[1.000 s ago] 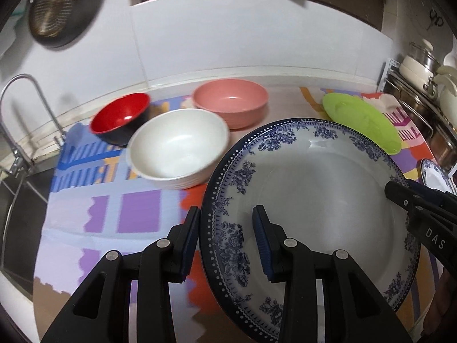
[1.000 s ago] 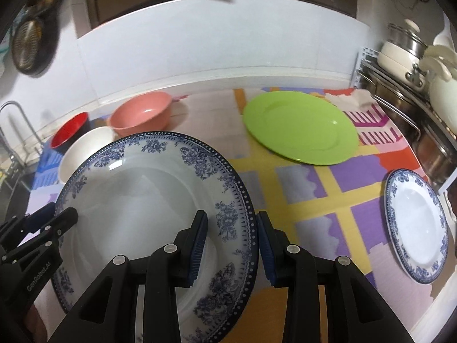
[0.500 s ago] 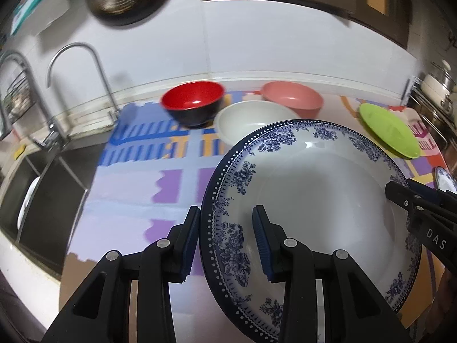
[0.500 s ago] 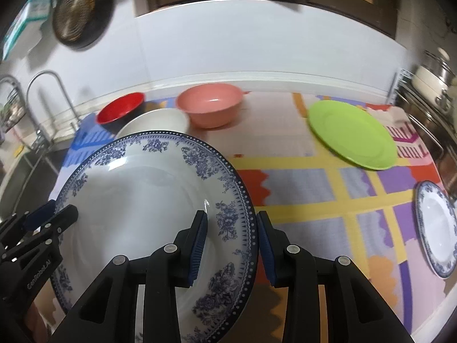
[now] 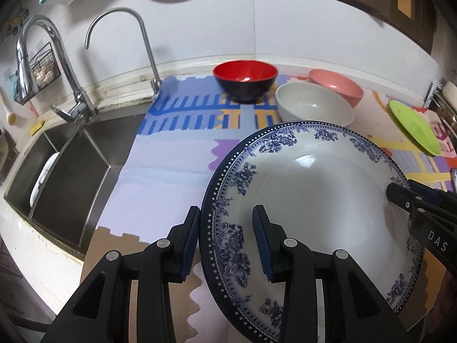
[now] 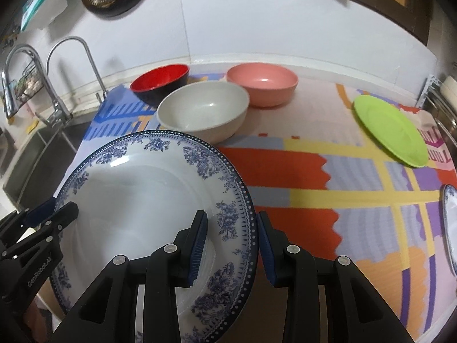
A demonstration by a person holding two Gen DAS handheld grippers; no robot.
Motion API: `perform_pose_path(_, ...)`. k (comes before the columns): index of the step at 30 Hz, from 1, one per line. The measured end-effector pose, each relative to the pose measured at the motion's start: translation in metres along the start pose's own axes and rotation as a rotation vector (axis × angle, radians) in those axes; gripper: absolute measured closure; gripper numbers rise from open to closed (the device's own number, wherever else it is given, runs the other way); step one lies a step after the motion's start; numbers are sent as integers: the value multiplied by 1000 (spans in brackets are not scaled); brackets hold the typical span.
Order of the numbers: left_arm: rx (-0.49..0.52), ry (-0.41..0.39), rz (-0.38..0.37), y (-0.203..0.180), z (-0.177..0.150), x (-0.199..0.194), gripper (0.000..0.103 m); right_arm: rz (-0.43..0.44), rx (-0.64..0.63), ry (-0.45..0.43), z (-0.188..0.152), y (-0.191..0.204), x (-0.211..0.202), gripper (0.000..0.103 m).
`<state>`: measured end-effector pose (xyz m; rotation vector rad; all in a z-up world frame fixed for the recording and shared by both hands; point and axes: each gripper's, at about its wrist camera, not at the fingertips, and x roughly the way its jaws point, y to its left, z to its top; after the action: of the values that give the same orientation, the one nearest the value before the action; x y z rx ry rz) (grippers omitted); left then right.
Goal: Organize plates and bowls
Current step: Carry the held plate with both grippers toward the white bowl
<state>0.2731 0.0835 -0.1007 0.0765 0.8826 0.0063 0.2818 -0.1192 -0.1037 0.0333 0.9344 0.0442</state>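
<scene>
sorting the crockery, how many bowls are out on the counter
3, all at the back of the mat: red bowl nearest the sink, white bowl in front, pink bowl to its right. None seem hidden.

Bare mat [image 5: 171, 177] left of bowls [image 5: 314, 104]

1. The large plate [image 6: 148, 200] sits nearest, with three bowls [image 6: 203, 111] behind it
2. The sink [image 5: 68, 168] lies far left
3. Another plate [image 6: 390, 130] lies far right on the mat [image 6: 314, 171]

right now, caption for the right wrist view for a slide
Both hand-held grippers clamp a large blue-and-white floral porcelain plate above the colourful mat.
</scene>
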Motion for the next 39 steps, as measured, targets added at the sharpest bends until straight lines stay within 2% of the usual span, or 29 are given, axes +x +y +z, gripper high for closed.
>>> perform_pose_path(16, 8, 85, -3, 9, -15, 31, 66, 0, 3, 100, -12, 10, 32, 67)
perform_pose_path(30, 4, 134, -11, 10, -21, 44, 66, -7, 10, 137, -17, 9, 40, 66)
perform_pose_path(39, 9, 133, -13, 9, -22, 44, 66, -9, 9, 139, -19, 10, 41, 65)
